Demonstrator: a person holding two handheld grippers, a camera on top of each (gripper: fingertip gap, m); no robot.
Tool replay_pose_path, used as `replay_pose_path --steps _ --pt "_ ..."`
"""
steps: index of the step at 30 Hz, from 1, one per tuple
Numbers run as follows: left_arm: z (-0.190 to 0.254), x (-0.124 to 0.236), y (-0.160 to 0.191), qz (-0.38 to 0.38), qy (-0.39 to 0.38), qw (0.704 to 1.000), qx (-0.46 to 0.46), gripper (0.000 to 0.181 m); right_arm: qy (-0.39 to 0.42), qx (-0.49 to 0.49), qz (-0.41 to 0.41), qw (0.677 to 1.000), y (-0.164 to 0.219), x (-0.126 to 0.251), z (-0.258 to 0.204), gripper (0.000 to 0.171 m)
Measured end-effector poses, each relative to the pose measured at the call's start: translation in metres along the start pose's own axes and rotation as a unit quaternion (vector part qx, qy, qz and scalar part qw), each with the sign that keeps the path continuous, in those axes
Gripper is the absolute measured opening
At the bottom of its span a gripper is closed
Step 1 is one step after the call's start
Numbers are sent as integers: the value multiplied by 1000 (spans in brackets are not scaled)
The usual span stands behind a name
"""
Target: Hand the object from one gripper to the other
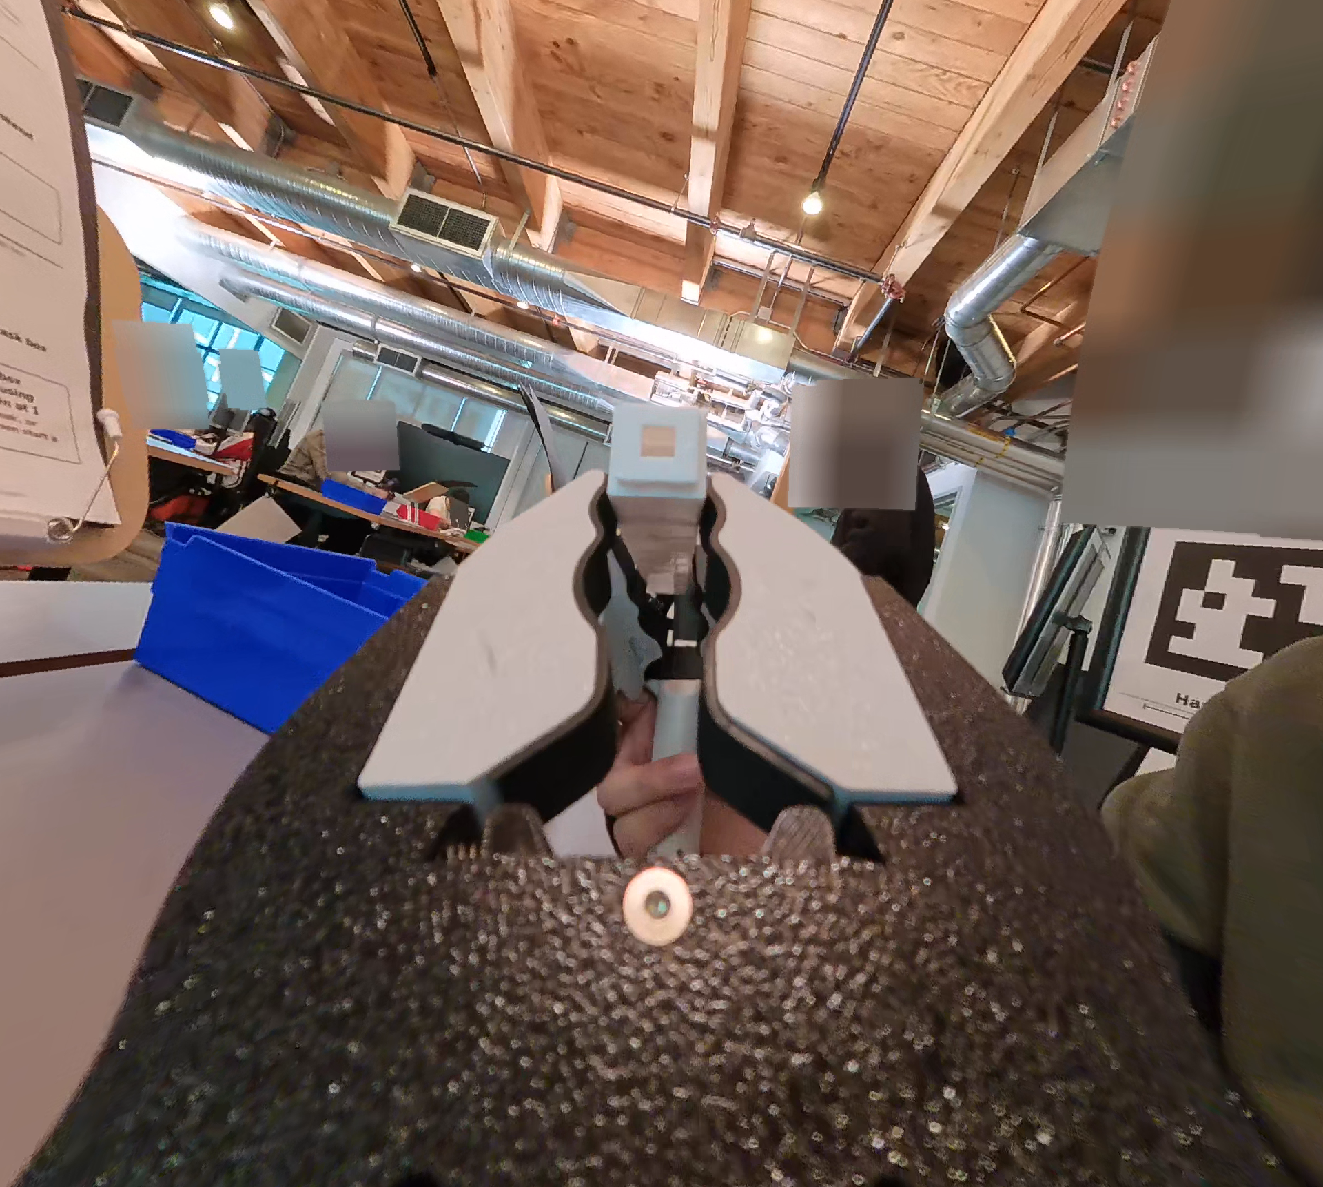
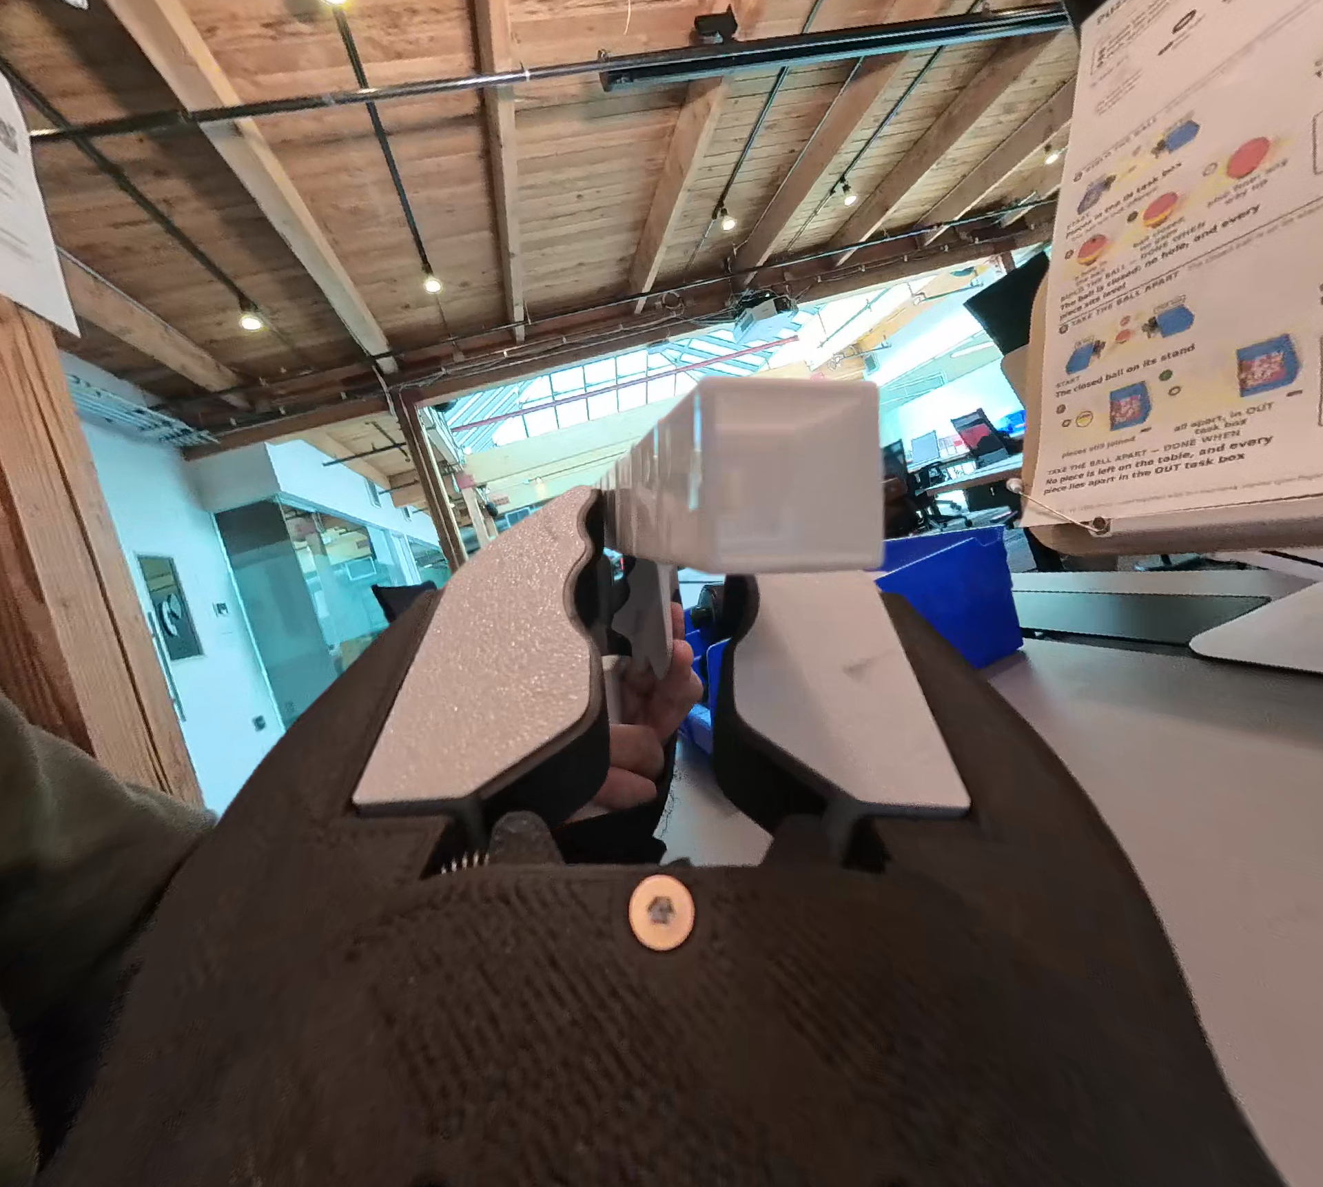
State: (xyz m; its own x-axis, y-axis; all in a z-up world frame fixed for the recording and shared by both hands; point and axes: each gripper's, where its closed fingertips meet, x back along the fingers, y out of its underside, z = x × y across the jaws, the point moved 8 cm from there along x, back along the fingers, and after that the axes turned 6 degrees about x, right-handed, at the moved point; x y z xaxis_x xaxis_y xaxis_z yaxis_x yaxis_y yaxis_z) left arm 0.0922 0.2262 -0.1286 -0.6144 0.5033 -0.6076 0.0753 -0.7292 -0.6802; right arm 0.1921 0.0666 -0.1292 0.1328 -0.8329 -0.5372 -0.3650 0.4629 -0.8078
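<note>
The white block sits clamped in the left tongs; the wide-parted right tongs half-hide behind it.

Matt grey plastic block, rough wooden ceiling

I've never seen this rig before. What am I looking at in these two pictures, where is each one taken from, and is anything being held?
There is no robot here. A person holds a two-finger gripper in each hand, and each gripper has a camera looking along its fingers. Both views tilt up towards a wooden ceiling.

In the left wrist view, the left gripper has its grey fingers shut on a white block. A hand shows through the gap below.

In the right wrist view, the right gripper has its fingers wider apart. The block hides one fingertip, so I cannot tell whether it grips.

A blue bin sits on the grey table.
</note>
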Motion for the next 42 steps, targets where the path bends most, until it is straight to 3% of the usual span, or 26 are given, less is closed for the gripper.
replay_pose_path --steps 6,10,13,15,17,21,26,29,31,34,38,40,42 --pt "-5 1 4 -49 1 999 14 22 -20 19 -12 1000 -8 2 -3 22" --pt "-6 4 5 -162 -8 986 -48 24 -39 42 -61 996 -19 7 1 22" --pt "-10 10 2 -256 -63 952 -155 52 -24 89 -119 989 -26 13 6 22" --pt "-13 14 -4 -302 -115 914 -246 61 16 142 -174 974 -26 17 13 22" --pt "-10 12 -7 -308 -155 869 -354 59 79 183 -220 955 -23 19 20 22" --pt "1 -7 20 -322 -188 767 -522 54 147 135 -223 954 -9 13 24 22" --pt "1 -18 58 -355 -239 617 -661 49 150 125 -238 952 10 -3 9 22" --pt "-7 -15 67 -386 -256 573 -676 47 131 123 -239 954 16 -9 1 22" --pt "-8 -13 67 -393 -259 578 -667 36 132 136 -248 950 18 -9 1 22" --pt "-8 -12 61 -380 -268 617 -635 24 119 138 -238 954 17 -9 1 22" --pt "-7 -11 55 -368 -256 658 -605 23 73 163 -226 958 15 -9 -3 28" --pt "-6 -11 49 -364 -238 701 -565 23 54 199 -208 956 10 -8 -5 48" --pt "-6 -8 42 -361 -196 769 -490 23 26 232 -202 951 4 -5 -8 60"
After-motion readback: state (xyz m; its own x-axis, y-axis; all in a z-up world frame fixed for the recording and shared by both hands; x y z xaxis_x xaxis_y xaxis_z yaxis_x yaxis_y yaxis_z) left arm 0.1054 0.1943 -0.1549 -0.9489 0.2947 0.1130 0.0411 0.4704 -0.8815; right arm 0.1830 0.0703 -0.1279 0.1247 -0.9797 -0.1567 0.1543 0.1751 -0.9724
